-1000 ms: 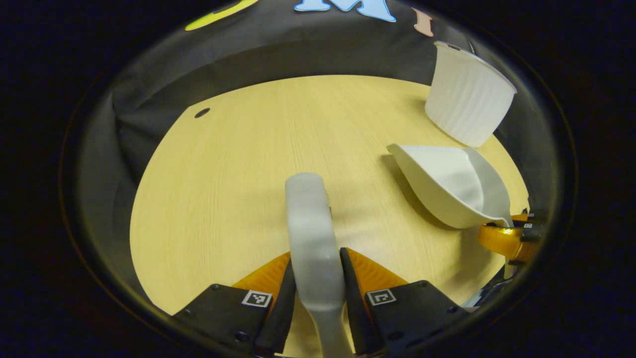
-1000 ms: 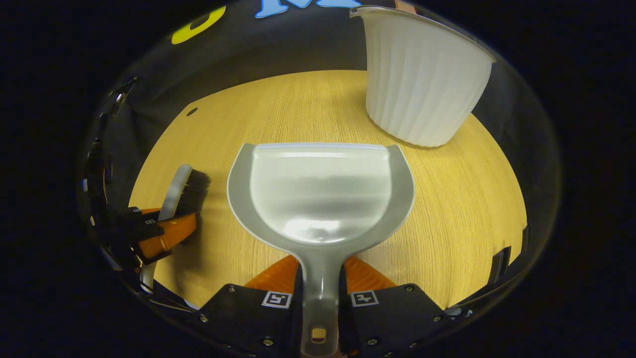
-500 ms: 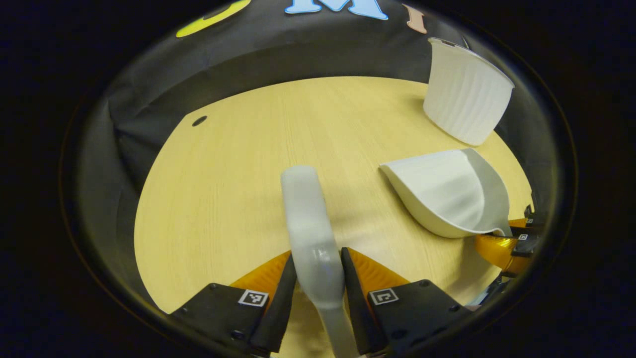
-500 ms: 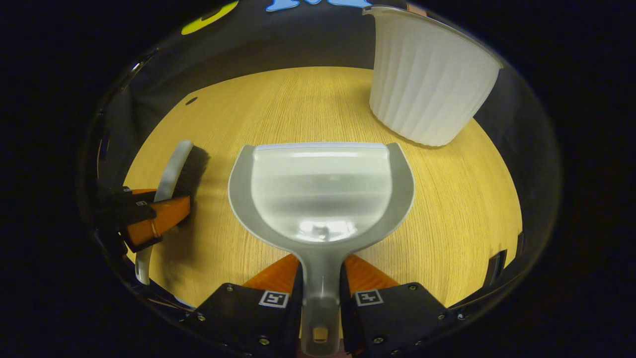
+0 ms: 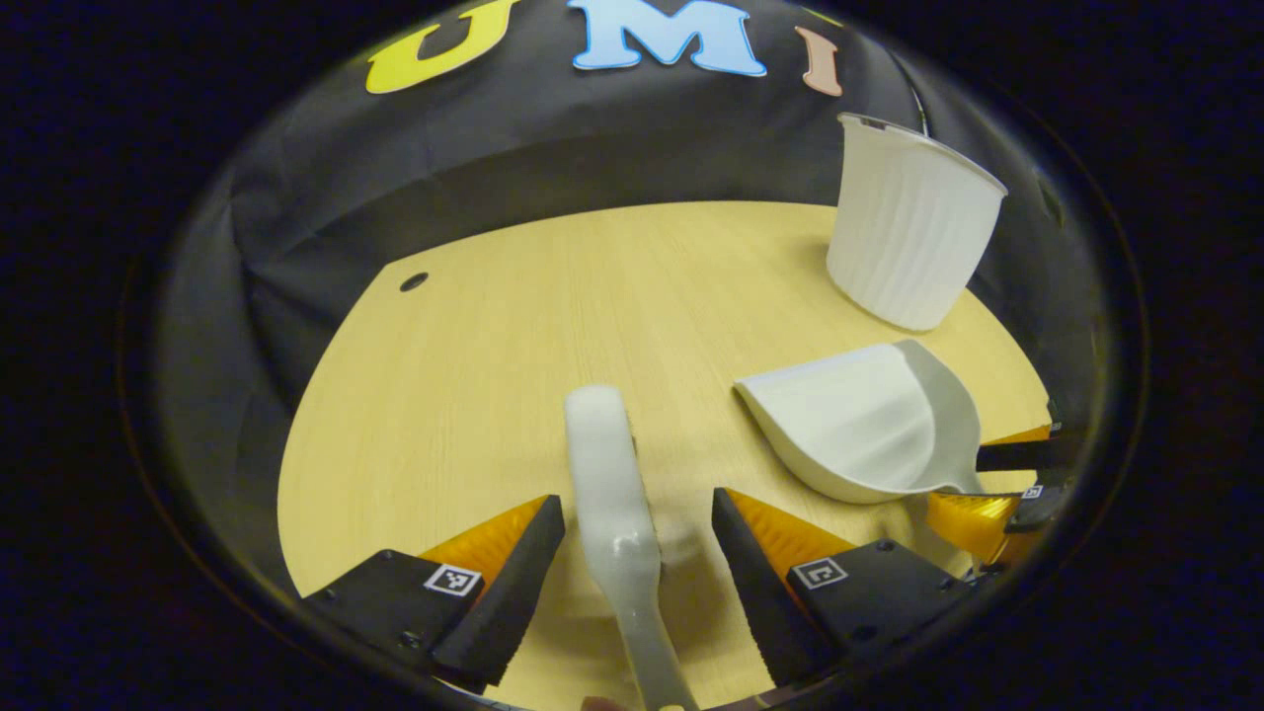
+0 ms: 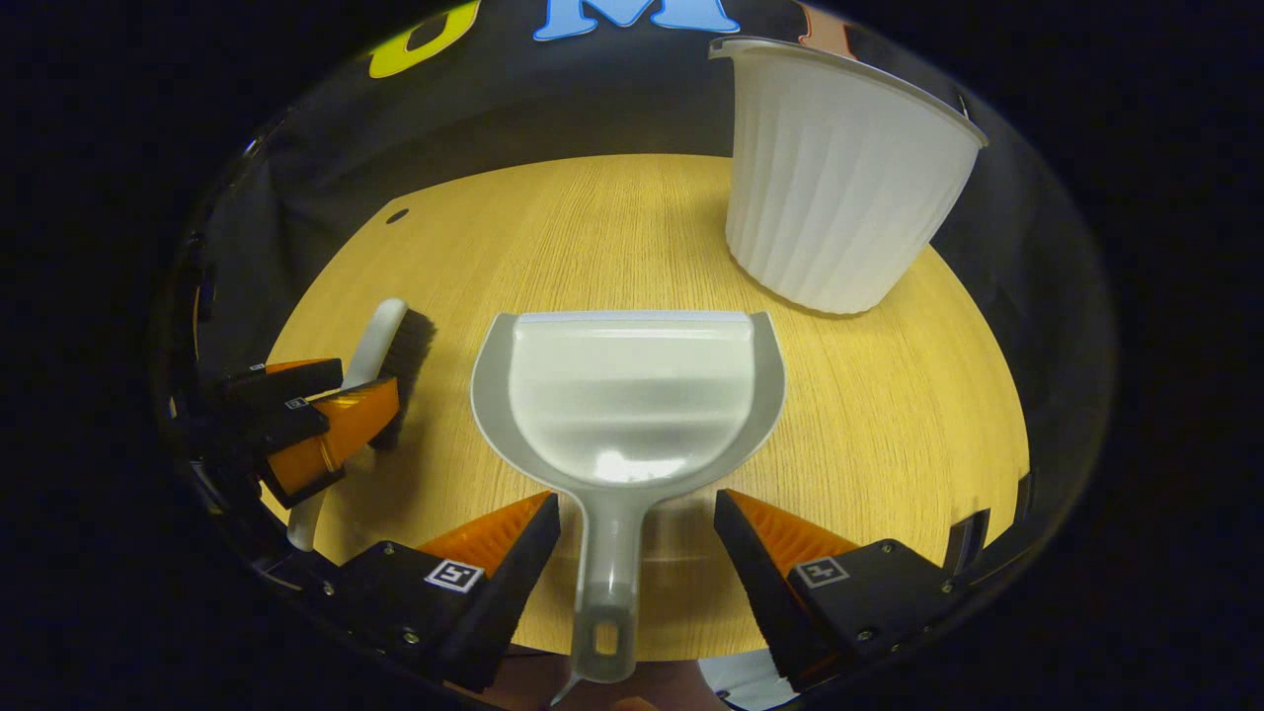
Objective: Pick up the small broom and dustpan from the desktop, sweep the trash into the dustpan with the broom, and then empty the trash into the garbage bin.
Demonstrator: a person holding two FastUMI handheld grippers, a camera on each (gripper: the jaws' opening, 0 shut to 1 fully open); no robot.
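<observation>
Now released: left gripper (image 5: 637, 518) spread off white-handled black-bristled small broom (image 5: 610, 474), right gripper (image 6: 637, 518) spread off grey plastic dustpan (image 6: 628, 395); both laid on wooden desktop (image 5: 494, 355), ribbed white bin (image 6: 839, 178) beyond; task apparently finished

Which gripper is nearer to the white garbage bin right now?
Right. The right gripper straddles the dustpan handle, and the garbage bin stands just beyond the pan. The left gripper straddles the broom handle, on the dustpan's far side from the bin.
</observation>
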